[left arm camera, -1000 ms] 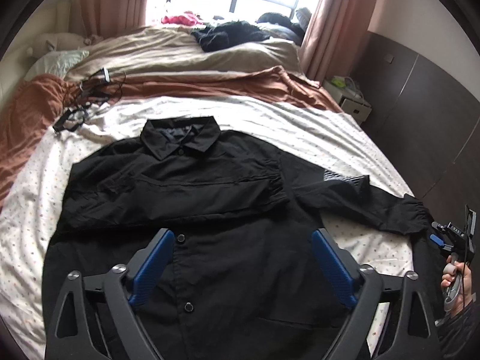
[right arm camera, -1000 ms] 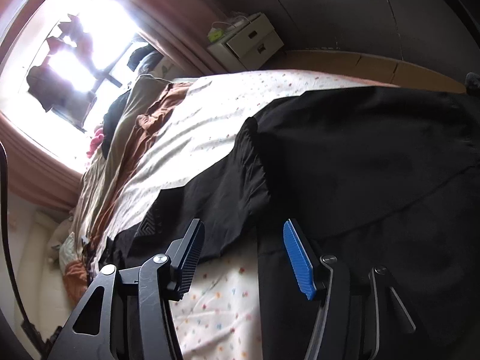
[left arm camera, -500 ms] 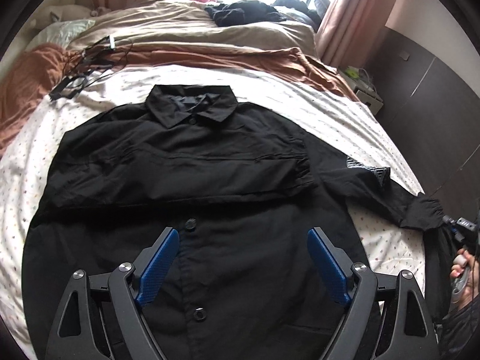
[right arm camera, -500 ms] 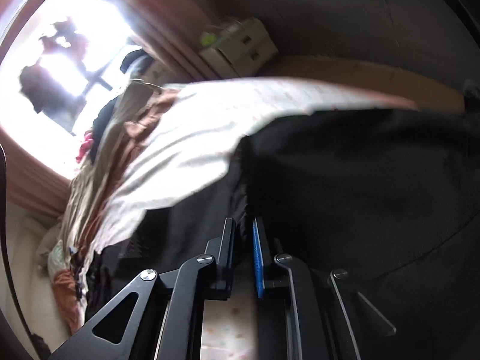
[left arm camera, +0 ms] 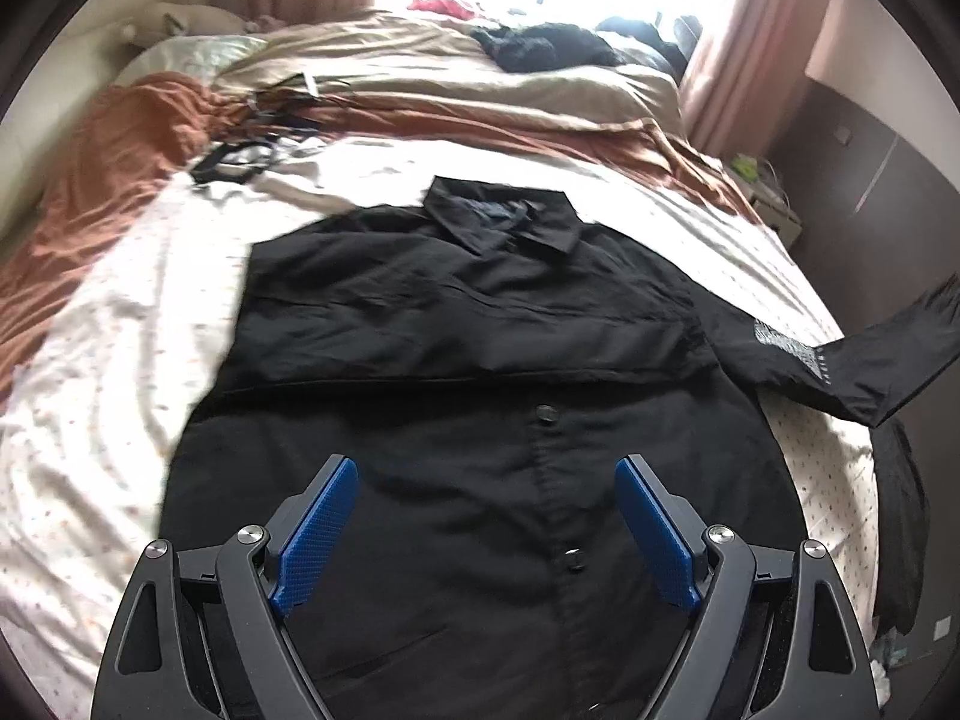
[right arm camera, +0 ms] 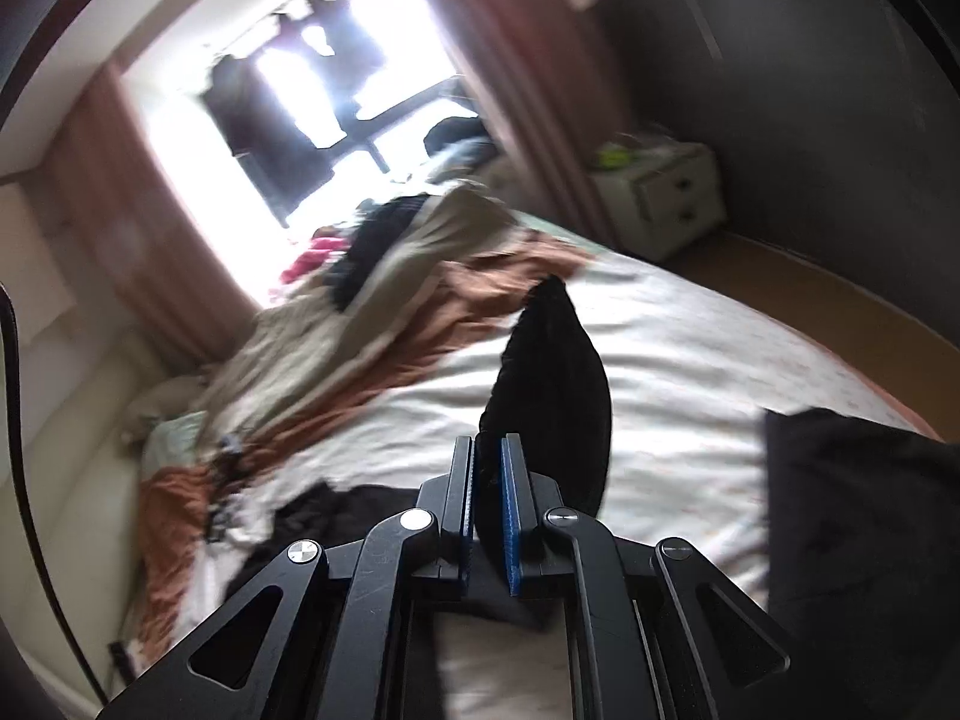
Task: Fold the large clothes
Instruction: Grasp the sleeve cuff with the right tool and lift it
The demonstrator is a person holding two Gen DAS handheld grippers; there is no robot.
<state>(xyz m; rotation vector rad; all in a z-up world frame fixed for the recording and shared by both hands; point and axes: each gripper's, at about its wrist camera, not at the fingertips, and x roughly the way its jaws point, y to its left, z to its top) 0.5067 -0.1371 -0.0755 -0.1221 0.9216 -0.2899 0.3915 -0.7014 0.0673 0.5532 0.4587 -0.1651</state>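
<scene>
A large black button-up shirt (left arm camera: pixel 480 372) lies face up on the bed, collar (left arm camera: pixel 504 219) away from me. My left gripper (left arm camera: pixel 486 492) is open and empty, hovering over the shirt's lower front. The shirt's right sleeve (left arm camera: pixel 870 360) is lifted off the bed toward the right edge. My right gripper (right arm camera: pixel 487 450) is shut on the cuff of that sleeve (right arm camera: pixel 552 384), which sticks up beyond the blue pads above the bed. Another part of the black shirt (right arm camera: pixel 858 510) shows at the right.
The bed has a white dotted sheet (left arm camera: pixel 120 360), a rust blanket (left arm camera: pixel 120 138) and a beige duvet (left arm camera: pixel 420 72) with dark clothes (left arm camera: pixel 540 45) by the window. Cables (left arm camera: pixel 240 150) lie at the left. A white nightstand (right arm camera: pixel 666 192) stands by the dark wall.
My right gripper closed on the sleeve cuff and lifted it off the bed. The left gripper stayed open and shifted left over the shirt.
</scene>
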